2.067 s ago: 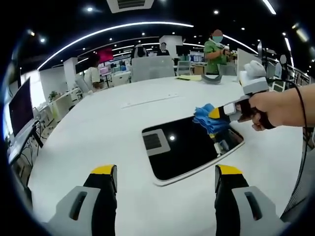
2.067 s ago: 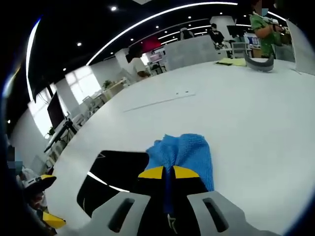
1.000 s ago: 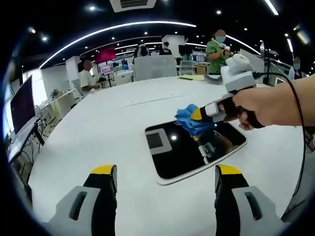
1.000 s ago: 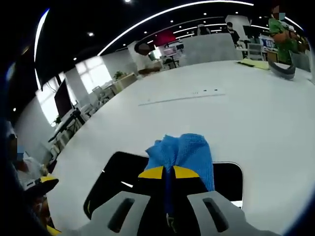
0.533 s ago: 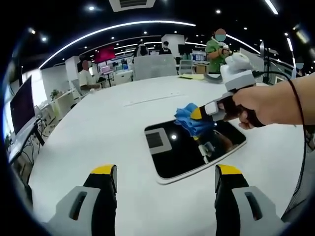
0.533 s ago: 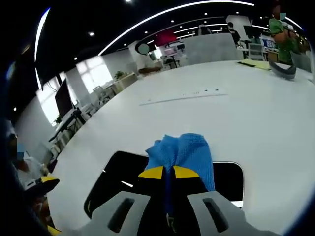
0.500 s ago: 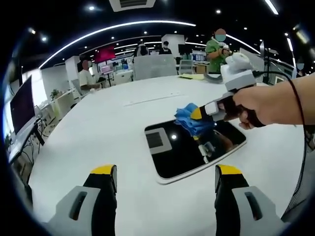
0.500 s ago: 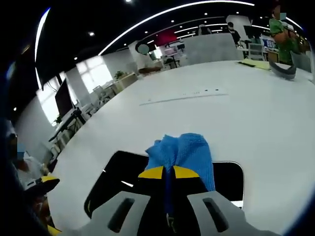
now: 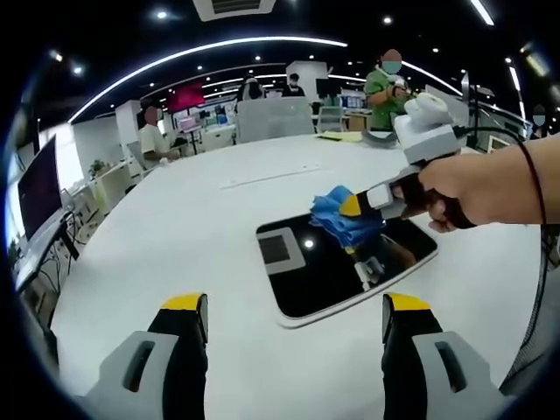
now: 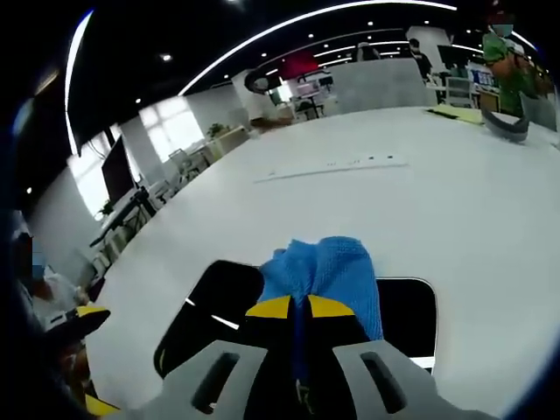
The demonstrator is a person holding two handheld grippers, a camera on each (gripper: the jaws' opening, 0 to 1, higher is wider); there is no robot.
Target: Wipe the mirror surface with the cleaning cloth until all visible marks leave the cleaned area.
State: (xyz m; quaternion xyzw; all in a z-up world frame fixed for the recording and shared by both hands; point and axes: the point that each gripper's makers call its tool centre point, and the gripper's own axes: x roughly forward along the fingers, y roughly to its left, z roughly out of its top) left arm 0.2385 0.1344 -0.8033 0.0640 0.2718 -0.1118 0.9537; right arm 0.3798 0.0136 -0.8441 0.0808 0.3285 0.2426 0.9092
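Observation:
A dark rectangular mirror [image 9: 332,267] with a pale rim lies flat on the white table [image 9: 175,227]. It also lies under the cloth as the mirror [image 10: 219,293] in the right gripper view. My right gripper [image 9: 354,206] comes in from the right, held by a hand, and is shut on a bunched blue cleaning cloth [image 9: 337,220] that rests on the mirror's far part. In its own view the right gripper [image 10: 299,306] has its yellow-tipped jaws closed on the blue cloth [image 10: 328,271]. My left gripper [image 9: 296,306] stands open above the table, near the mirror's front edge, holding nothing.
A grey curved object [image 9: 378,140] and a yellow sheet [image 9: 337,137] lie at the table's far side. Several people stand or sit behind the table, among desks and monitors. A cable [image 9: 534,201] hangs across the person's wrist.
In 2 seconds my right gripper carried the cloth left from the mirror's far right corner to its far middle. In the last half second it hardly moved. The left gripper stayed open.

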